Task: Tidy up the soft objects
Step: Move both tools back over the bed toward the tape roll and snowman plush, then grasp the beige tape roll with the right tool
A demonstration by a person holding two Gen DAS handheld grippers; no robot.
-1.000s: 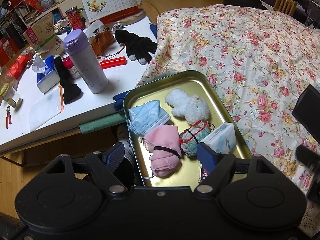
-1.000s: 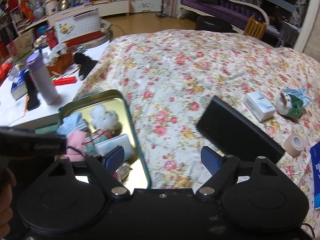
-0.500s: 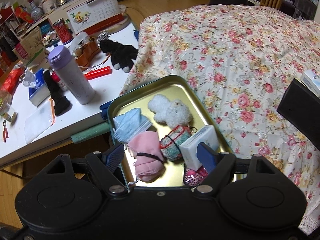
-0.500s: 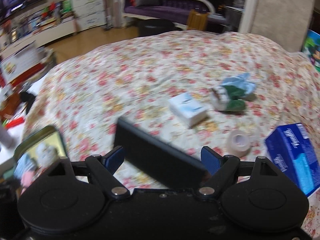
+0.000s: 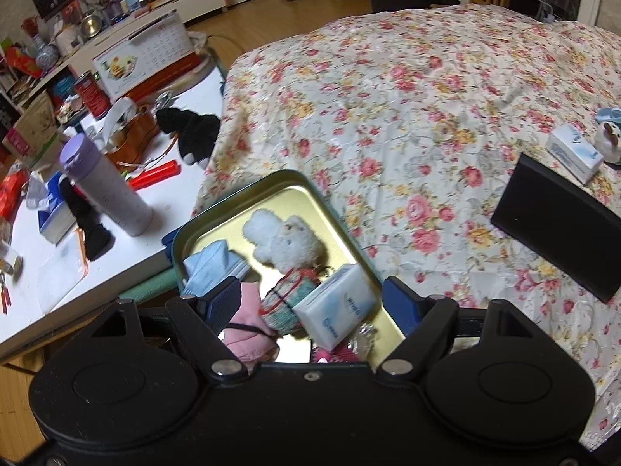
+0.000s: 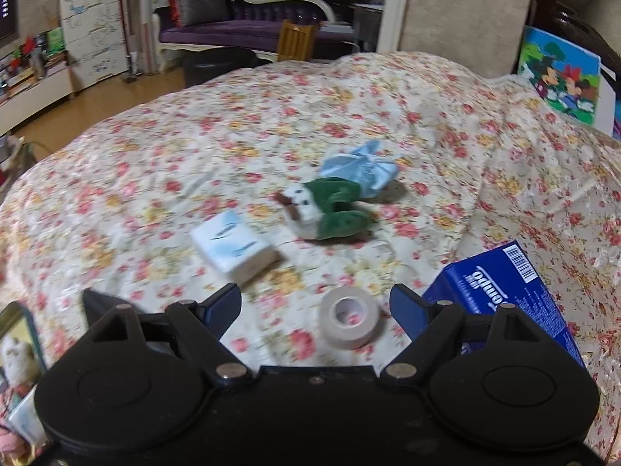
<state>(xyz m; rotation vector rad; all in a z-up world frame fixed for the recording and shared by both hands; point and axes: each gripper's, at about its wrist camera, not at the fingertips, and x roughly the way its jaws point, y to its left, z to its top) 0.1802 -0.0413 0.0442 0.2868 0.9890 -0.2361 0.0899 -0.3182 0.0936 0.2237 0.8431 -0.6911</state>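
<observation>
Right tongs: while the view is blurring with motion, the right tongs [image 6: 315, 305] are swinging away from the tin tray [image 6: 21, 316] toward the loose items on the bed [image 6: 155, 147], spread wide and gripping nothing.
Meaning: the next pick is probably being lined up (likely the tape roll [image 6: 349, 322], now between the tips).
Left tongs: the left tongs [image 5: 308, 299] are hovering spread and empty over the tin tray [image 5: 248, 186], which is lying at the bed's edge beside the bench [image 5: 170, 190].
Already sorted: white teddy [image 5: 285, 240], blue face mask [image 5: 211, 268], pink cloth [image 5: 246, 328] and a tissue pack [image 5: 337, 310] are sitting in the tray.
Waiting on the bed: tissue pack [image 6: 233, 248], green-and-white plush [image 6: 322, 213], blue mask [image 6: 359, 169].
Cut off: the blue box [image 6: 504, 291] is running under the tongs; the black slab [image 5: 559, 225] is partly hidden, identity unclear.
</observation>
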